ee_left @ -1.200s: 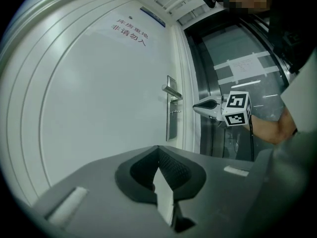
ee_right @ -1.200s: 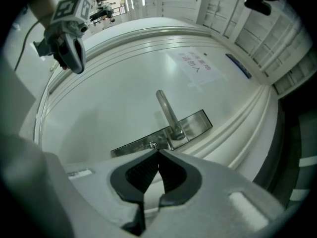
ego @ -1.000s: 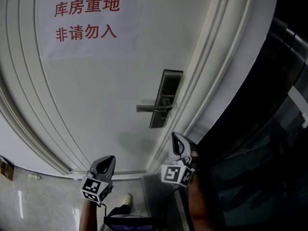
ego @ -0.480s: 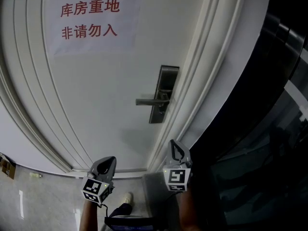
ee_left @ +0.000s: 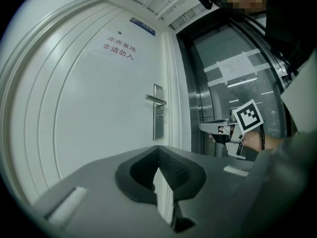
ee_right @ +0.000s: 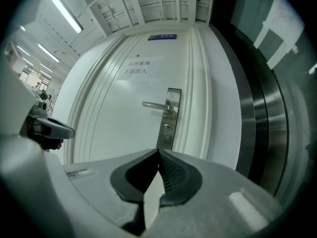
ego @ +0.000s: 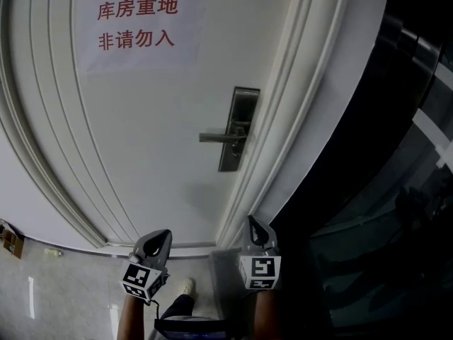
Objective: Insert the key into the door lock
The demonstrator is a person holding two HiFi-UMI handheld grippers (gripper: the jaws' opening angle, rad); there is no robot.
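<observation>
The white door carries a steel lock plate (ego: pixel 238 128) with a lever handle (ego: pixel 221 137). The right gripper view shows the plate (ee_right: pixel 169 119) straight ahead, with a small keyhole (ee_right: pixel 167 125) under the handle (ee_right: pixel 157 105). My left gripper (ego: pixel 161 234) and right gripper (ego: pixel 252 222) are low in the head view, well short of the door. The left gripper (ee_left: pixel 158 148) has its jaws together with nothing between them. The right gripper (ee_right: pixel 158 151) is shut too. No key shows in any view. Each gripper appears in the other's view: the right gripper (ee_left: pixel 205 127) and the left gripper (ee_right: pixel 69 131).
A paper sign (ego: pixel 138 23) with red characters hangs on the upper door. The white door frame (ego: pixel 297 119) runs along the right of the lock, with a dark glass panel (ego: pixel 382 190) beyond it. A shoe (ego: pixel 185 289) stands on the grey floor tiles below.
The right gripper has rolled so its marker cube faces the head camera squarely, and it has sunk lower in the view. The left gripper looks unmoved in the frame. The door has shifted slightly.
</observation>
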